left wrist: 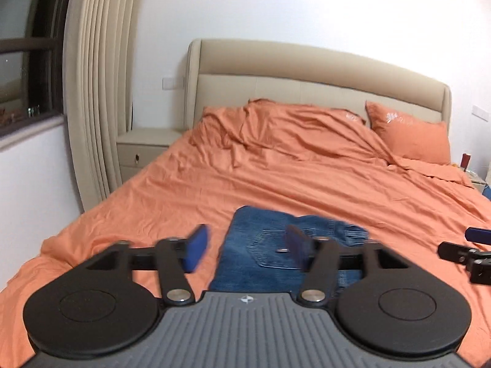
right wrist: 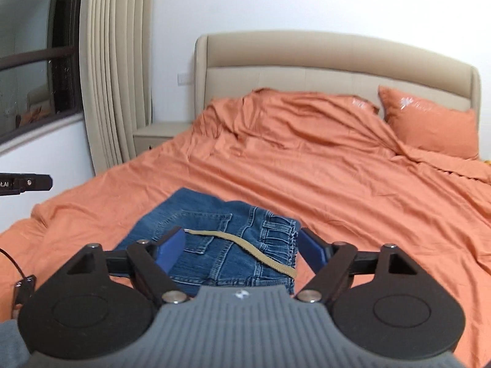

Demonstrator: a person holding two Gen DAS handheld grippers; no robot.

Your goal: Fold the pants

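Both grippers' fingers [right wrist: 170, 250] hang spread above folded jeans [right wrist: 214, 245].

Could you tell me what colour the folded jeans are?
Blue denim jeans, clearest in the right wrist view.

1. left gripper [left wrist: 245, 247] is raised and tilted a little downward, its blue pads [left wrist: 196, 250] spread wide with nothing between them.
2. right gripper [right wrist: 242, 247] likewise tilts down, jaws wide apart and empty.
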